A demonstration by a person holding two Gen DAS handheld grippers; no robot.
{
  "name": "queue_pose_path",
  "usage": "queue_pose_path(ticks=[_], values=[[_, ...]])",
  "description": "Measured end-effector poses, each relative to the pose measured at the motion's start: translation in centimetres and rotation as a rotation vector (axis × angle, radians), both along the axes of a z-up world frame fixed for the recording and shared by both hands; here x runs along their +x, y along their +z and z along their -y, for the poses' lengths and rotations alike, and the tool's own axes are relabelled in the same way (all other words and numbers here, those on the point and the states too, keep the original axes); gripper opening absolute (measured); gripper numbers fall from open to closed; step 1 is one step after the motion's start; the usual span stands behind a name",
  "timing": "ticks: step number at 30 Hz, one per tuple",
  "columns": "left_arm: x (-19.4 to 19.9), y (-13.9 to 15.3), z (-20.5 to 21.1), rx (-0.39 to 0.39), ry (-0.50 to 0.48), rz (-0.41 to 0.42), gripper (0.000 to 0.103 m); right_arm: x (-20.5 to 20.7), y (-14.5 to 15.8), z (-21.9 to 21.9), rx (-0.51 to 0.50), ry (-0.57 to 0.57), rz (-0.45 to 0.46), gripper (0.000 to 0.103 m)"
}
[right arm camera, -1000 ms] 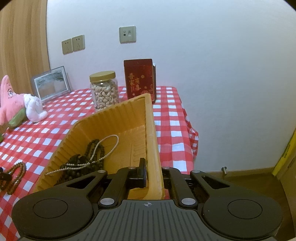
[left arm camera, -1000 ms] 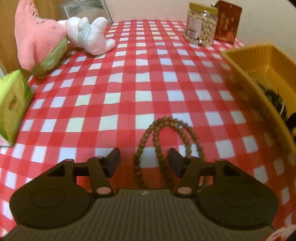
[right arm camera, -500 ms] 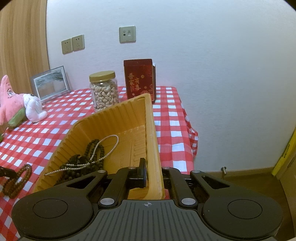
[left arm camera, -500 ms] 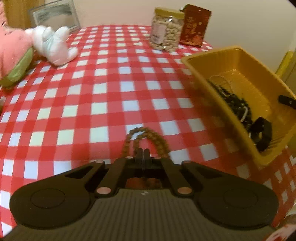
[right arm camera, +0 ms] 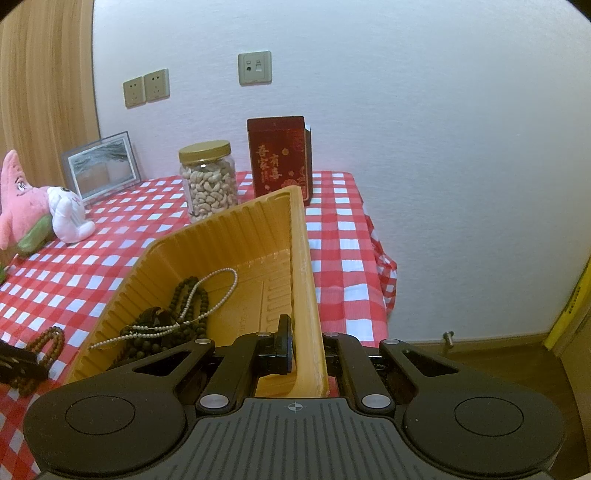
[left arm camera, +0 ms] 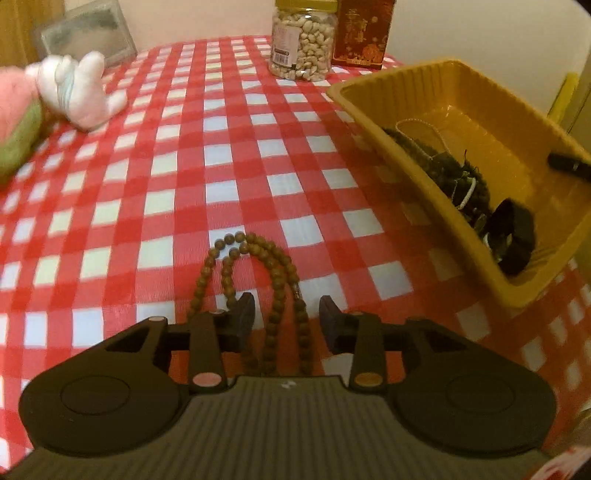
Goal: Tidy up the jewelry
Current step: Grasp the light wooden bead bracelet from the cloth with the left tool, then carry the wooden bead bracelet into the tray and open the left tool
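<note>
A brown wooden bead necklace [left arm camera: 255, 280] lies looped on the red checked tablecloth [left arm camera: 221, 166]. My left gripper [left arm camera: 286, 321] is open, with some bead strands lying between its fingers. The necklace also shows at the far left of the right wrist view [right arm camera: 44, 347]. My right gripper [right arm camera: 306, 347] is shut on the near wall of a yellow plastic tray [right arm camera: 303, 280] and holds it tilted. The tray [left arm camera: 436, 74] holds dark bead strings [right arm camera: 177, 314], a white pearl strand [right arm camera: 218, 295] and a black band [left arm camera: 515, 232].
A jar of cashews [left arm camera: 303, 40] and a red tin [left arm camera: 364, 33] stand at the table's far edge. A pink and a white plush toy [left arm camera: 74, 92] and a picture frame [left arm camera: 85, 40] are at the far left. The table's right edge [right arm camera: 373, 236] drops to the floor.
My left gripper was open over the necklace, shut on it half a second ago, and is open again, now turned toward the tray. My right gripper has stayed on the tray.
</note>
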State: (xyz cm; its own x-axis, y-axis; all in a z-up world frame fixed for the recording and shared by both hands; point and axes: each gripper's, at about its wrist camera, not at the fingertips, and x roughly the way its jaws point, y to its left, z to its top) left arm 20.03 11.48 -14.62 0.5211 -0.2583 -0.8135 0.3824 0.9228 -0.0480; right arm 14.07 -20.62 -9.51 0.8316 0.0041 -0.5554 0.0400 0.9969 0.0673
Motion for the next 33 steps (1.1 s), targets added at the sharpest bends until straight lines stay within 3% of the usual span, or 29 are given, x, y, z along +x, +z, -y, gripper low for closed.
queue_pose_path(ticks=[2,3,4,8,10,11,15,18,24,28,30,33], values=[[0.0,-0.1,0.2,0.008,-0.007,0.014,0.031,0.0,0.0,0.0,-0.001,0.001,0.0,0.005],[0.0,-0.1,0.1,0.007,-0.014,0.016,0.017,0.0,0.0,0.0,0.001,0.0,0.001,0.005],[0.1,0.0,0.2,-0.005,-0.03,0.01,0.013,0.0,-0.1,0.0,0.003,-0.001,0.001,0.005],[0.2,0.1,0.4,0.001,-0.031,-0.004,0.012,0.0,-0.1,0.0,0.005,-0.001,0.0,0.005],[0.2,0.3,0.2,-0.032,-0.023,-0.023,0.011,0.0,-0.2,0.0,0.006,-0.001,0.001,0.005],[0.0,0.7,0.1,-0.053,-0.022,-0.019,0.0,0.0,-0.2,0.0,0.006,-0.001,0.001,0.005],[-0.3,1.8,0.2,-0.038,-0.038,-0.002,0.0,0.0,-0.2,0.1,0.01,-0.003,0.0,0.005],[-0.1,1.4,-0.2,-0.026,-0.026,-0.039,0.001,0.0,-0.2,0.2,0.013,-0.003,0.001,0.005],[-1.1,0.7,0.1,0.031,-0.037,-0.069,0.018,0.0,-0.1,0.2,0.013,-0.002,0.002,0.005],[-1.1,0.6,0.3,0.041,-0.044,-0.053,0.017,0.0,-0.1,0.2,0.012,-0.001,0.002,0.005],[-0.7,0.7,0.6,0.057,-0.072,-0.064,0.006,0.0,-0.1,0.2,0.013,-0.002,0.003,0.005],[0.0,0.9,1.4,0.095,-0.087,-0.102,0.005,0.0,-0.1,0.2,0.013,-0.002,0.006,0.005]])
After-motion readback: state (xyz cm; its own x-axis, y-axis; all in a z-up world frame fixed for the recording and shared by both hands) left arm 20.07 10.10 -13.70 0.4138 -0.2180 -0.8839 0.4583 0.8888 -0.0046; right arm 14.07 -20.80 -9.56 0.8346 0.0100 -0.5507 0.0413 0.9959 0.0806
